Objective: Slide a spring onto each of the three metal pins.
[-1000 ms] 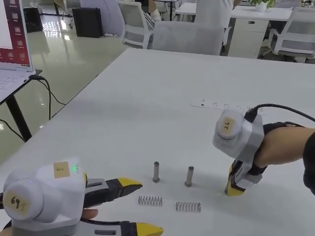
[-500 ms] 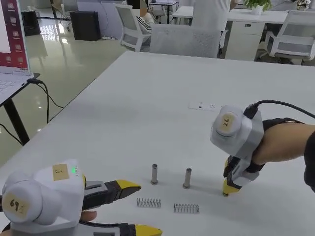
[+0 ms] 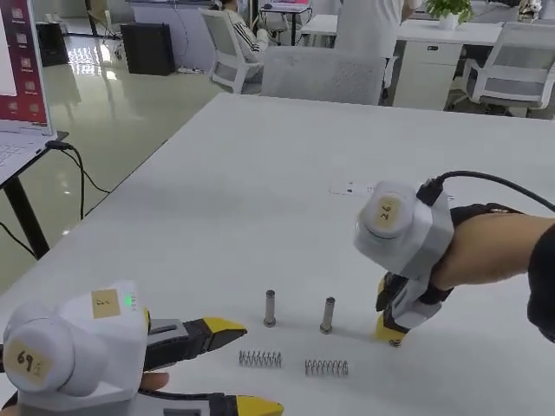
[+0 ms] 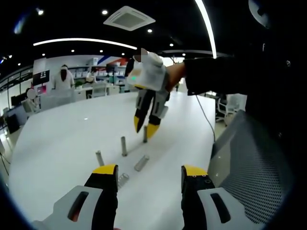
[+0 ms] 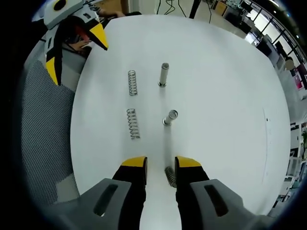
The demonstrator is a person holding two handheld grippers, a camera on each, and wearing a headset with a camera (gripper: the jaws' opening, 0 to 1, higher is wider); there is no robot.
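Your right gripper (image 5: pixel 161 164) hangs jaws slack astride the third pin (image 5: pixel 169 176), which looks already sprung; the right spring (image 3: pixel 326 367) lies flat on the table (image 3: pixel 260 173) just to its left, long axis side-to-side, the left spring (image 3: pixel 261 358) nearer your gaping, empty left gripper (image 4: pixel 149 170).

Open office — white desks (image 3: pixel 451 30), grey chairs (image 3: pixel 325 76)

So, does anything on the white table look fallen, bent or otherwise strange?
Nothing stands out. Two grey metal pins stand upright; two loose coiled wire springs lie flat near them, apart, seemingly unbent. A third spring is by the right gripper.
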